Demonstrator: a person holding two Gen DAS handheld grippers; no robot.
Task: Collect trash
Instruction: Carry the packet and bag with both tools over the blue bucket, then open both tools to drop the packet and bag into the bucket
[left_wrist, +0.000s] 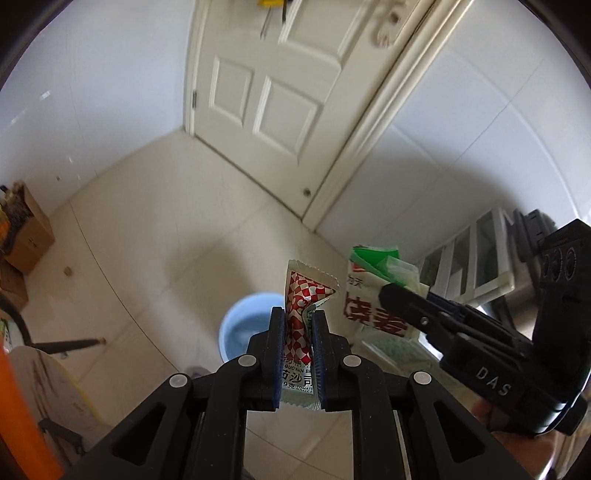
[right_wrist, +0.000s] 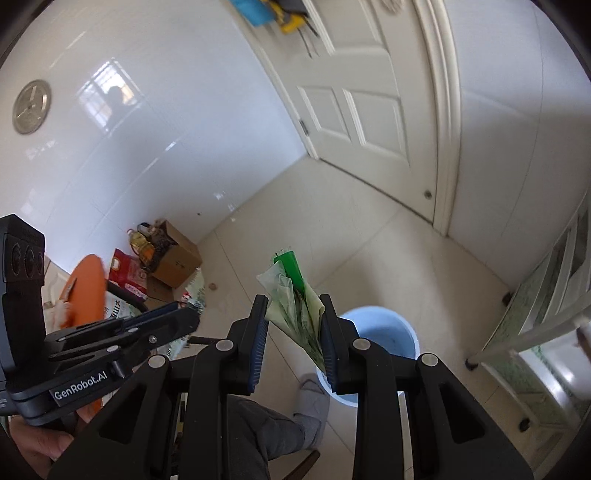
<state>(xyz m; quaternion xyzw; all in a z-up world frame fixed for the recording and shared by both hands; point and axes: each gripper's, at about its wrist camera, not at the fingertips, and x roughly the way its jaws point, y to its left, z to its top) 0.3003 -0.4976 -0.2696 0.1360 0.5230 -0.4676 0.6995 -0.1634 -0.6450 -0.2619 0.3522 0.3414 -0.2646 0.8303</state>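
Note:
My left gripper is shut on a red-and-white checkered ketchup sachet, which stands upright between its pads, crumpled at the top. My right gripper is shut on a crumpled green-and-white wrapper. In the left wrist view the right gripper reaches in from the right with that wrapper, close beside the sachet. A light blue bin stands on the floor below and just beyond both grippers, and also shows as the blue bin. The left gripper shows side-on at the left; its sachet is hidden there.
A white panelled door closes the far corner of a tiled floor. Cardboard boxes and food bags sit by the left wall, next to an orange round object. A white rack stands at the right. A person's leg and foot are by the bin.

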